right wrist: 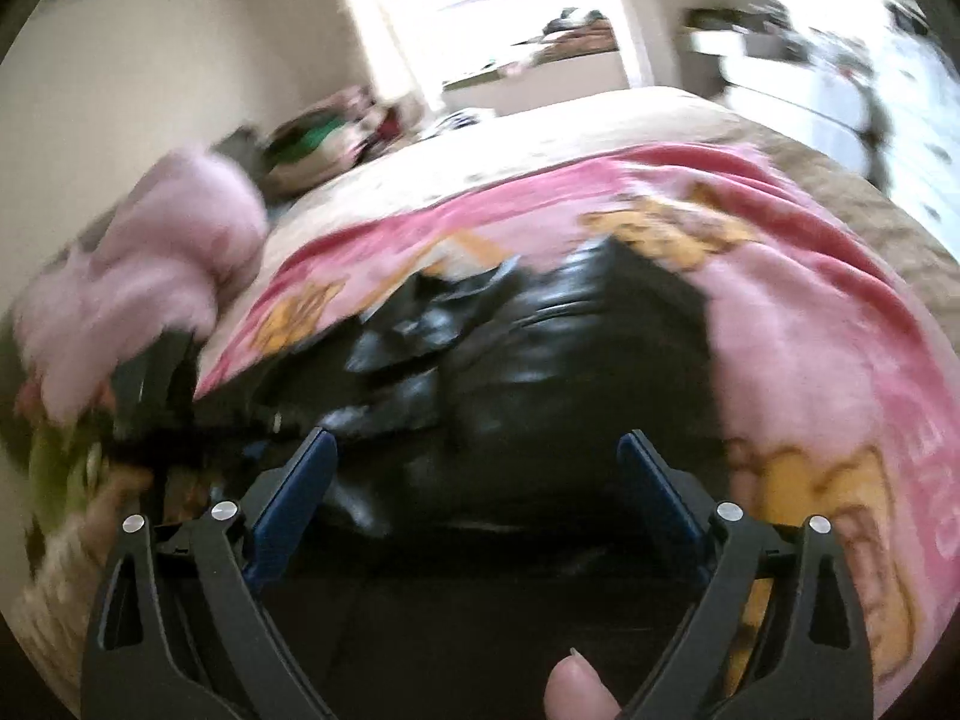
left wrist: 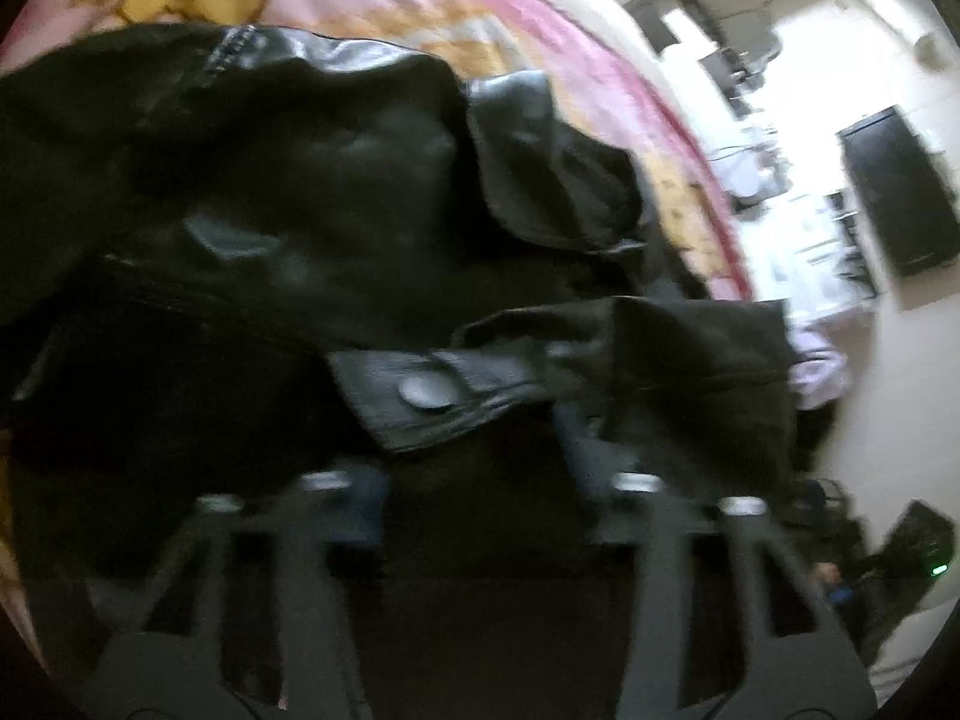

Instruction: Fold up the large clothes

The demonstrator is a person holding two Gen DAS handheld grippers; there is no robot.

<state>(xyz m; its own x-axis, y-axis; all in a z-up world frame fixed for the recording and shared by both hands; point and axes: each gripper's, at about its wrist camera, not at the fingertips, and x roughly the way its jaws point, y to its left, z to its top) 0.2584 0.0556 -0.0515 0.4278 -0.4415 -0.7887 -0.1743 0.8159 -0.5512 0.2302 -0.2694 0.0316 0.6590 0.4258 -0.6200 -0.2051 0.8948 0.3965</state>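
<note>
A black leather jacket (left wrist: 288,192) lies crumpled on a pink and yellow blanket (left wrist: 456,6) on the bed. A cuff tab with a round snap button (left wrist: 427,391) sits just ahead of my left gripper (left wrist: 474,450). The left jaws stand apart right over the jacket, and dark fabric hides their tips, so I cannot tell whether they hold any. In the right wrist view the jacket (right wrist: 540,360) lies in front of my right gripper (right wrist: 477,450), which is open and empty just above its near edge. Both views are motion-blurred.
The blanket (right wrist: 810,330) covers a beige bed (right wrist: 540,126). A pink fluffy garment (right wrist: 150,264) lies at the left, with a heap of clothes (right wrist: 324,144) behind it. The bed's edge and the floor (left wrist: 900,390) are at the right of the left view.
</note>
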